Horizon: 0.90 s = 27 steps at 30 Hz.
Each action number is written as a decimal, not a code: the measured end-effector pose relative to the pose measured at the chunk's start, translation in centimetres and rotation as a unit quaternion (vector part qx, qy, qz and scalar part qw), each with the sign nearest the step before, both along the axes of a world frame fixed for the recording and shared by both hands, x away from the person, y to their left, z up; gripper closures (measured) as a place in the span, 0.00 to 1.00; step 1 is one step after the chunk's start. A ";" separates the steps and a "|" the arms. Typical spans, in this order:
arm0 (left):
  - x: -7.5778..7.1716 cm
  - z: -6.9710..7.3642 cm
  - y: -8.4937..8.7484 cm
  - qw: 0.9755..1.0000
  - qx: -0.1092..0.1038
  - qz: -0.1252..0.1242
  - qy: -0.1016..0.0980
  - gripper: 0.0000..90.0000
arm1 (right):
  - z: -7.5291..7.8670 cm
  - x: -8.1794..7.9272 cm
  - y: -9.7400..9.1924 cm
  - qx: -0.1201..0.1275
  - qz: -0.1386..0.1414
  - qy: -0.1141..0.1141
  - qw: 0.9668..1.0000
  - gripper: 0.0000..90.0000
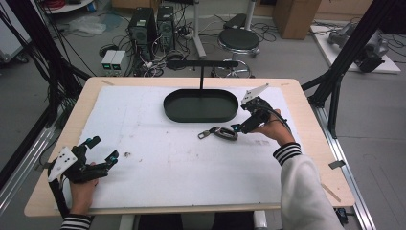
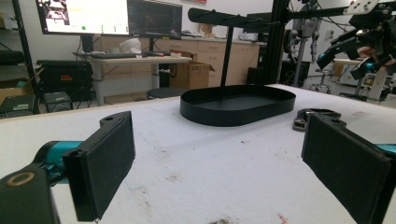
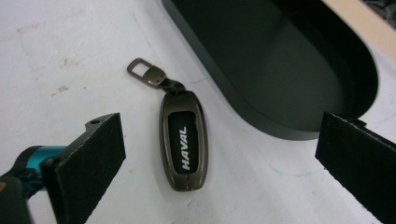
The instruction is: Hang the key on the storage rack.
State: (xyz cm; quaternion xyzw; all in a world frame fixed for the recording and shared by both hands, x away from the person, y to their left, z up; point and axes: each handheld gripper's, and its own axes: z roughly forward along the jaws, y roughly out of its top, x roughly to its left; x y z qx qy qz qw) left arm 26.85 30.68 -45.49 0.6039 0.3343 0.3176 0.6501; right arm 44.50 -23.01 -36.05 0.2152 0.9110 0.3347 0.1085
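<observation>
1. The right gripper (image 1: 241, 125) hovered with jaws spread wide over the key fob (image 3: 183, 144), which lay flat on the white tabletop (image 1: 158, 167) just beside the black oval tray (image 1: 201, 106).
2. The fob looked thin and smooth; closing too high would likely let the pads skid over it or push it away.
3. Its metal clip (image 3: 147, 73) could swing and catch the tray rim on a lift.
4. The left gripper (image 1: 101, 149) rested spread and empty, well apart at the near corner.
5. The tray's far rim was cut off in the right gripper view; the fob's underside stayed hidden.
</observation>
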 end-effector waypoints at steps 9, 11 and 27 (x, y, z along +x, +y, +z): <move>0.0 0.0 0.0 1.000 0.001 0.000 -0.001 0.11 | -0.6 0.5 2.2 -0.065 0.029 0.015 0.997 0.00; 0.0 0.0 0.0 1.000 0.000 0.000 0.000 0.11 | -0.9 0.6 2.6 -0.064 0.032 0.027 0.997 0.00; 0.0 0.0 0.1 1.000 -0.003 0.001 0.002 0.11 | -3.0 1.2 4.6 -0.132 0.046 0.048 0.989 0.05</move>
